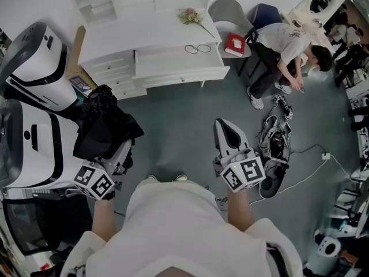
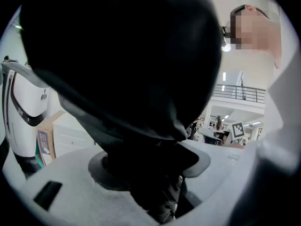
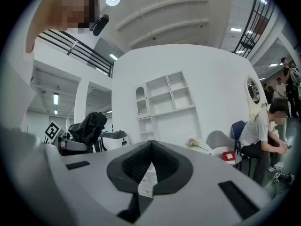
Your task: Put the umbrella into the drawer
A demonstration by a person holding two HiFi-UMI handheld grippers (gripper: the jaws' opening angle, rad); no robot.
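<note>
A crumpled black umbrella [image 1: 106, 123] is held up at the left, with my left gripper [image 1: 120, 152] shut on its lower part. In the left gripper view the umbrella's fabric [image 2: 122, 55] fills most of the picture and sits between the jaws of the left gripper [image 2: 157, 173]. The right gripper [image 1: 221, 123] hangs mid-floor, shut, with nothing in it; its jaw tips meet in the right gripper view [image 3: 150, 145]. The white desk [image 1: 150, 33] stands ahead, and its middle drawer [image 1: 179, 68] looks pulled out. From the right gripper's side the umbrella [image 3: 89, 126] shows at the left.
Glasses [image 1: 198, 49] and a flower sprig [image 1: 190, 16] lie on the desk. A grey chair holds a red book [image 1: 234, 43]. A person [image 1: 288, 51] sits bent over at the right. White machines [image 1: 34, 62] stand at the left. Cables and gear [image 1: 277, 146] lie on the floor.
</note>
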